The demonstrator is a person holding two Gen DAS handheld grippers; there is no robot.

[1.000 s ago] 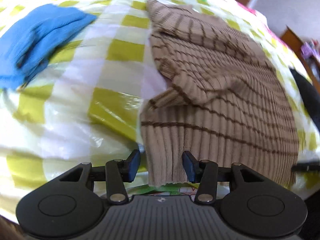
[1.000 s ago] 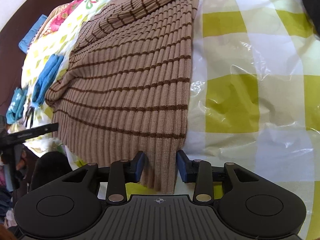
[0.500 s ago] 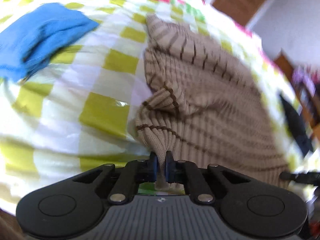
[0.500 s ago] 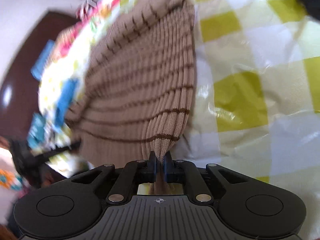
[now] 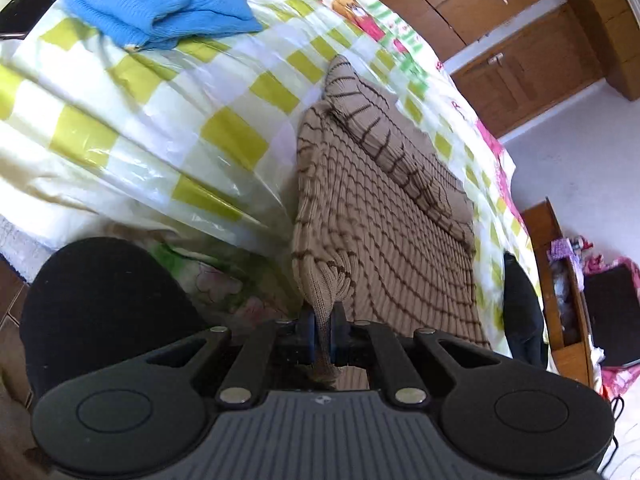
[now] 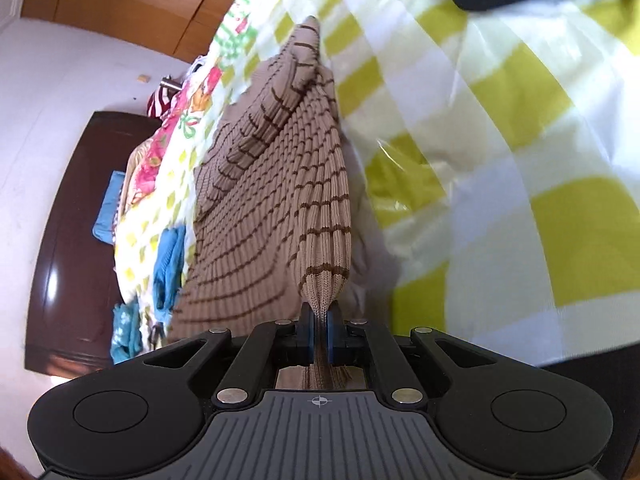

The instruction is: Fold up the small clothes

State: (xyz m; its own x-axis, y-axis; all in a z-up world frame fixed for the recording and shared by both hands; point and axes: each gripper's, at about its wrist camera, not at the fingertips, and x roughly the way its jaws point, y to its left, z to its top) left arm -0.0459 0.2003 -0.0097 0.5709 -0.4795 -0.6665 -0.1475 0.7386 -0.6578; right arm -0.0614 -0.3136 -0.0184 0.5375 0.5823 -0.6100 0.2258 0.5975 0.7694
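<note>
A tan ribbed sweater with thin brown stripes (image 5: 384, 216) lies on a bed covered by a yellow-and-white checked plastic sheet (image 5: 168, 120). My left gripper (image 5: 323, 322) is shut on the sweater's hem at its left corner and holds it lifted off the bed. My right gripper (image 6: 319, 326) is shut on the hem at the right corner of the same sweater (image 6: 280, 184), also lifted. The cloth stretches from both grips up to the far end, where a sleeve lies folded across the body.
A folded blue garment (image 5: 160, 4) lies at the far left of the bed, beside a dark phone (image 5: 28, 4). A black item (image 5: 520, 308) sits at the bed's right edge. Wooden cabinets (image 5: 500, 40) and a dark wooden door (image 6: 80, 220) stand beyond.
Both grippers closed on the hem corners of the sweater, then lifted and pulled it up off the bed. The views tilted as the hem rose.
</note>
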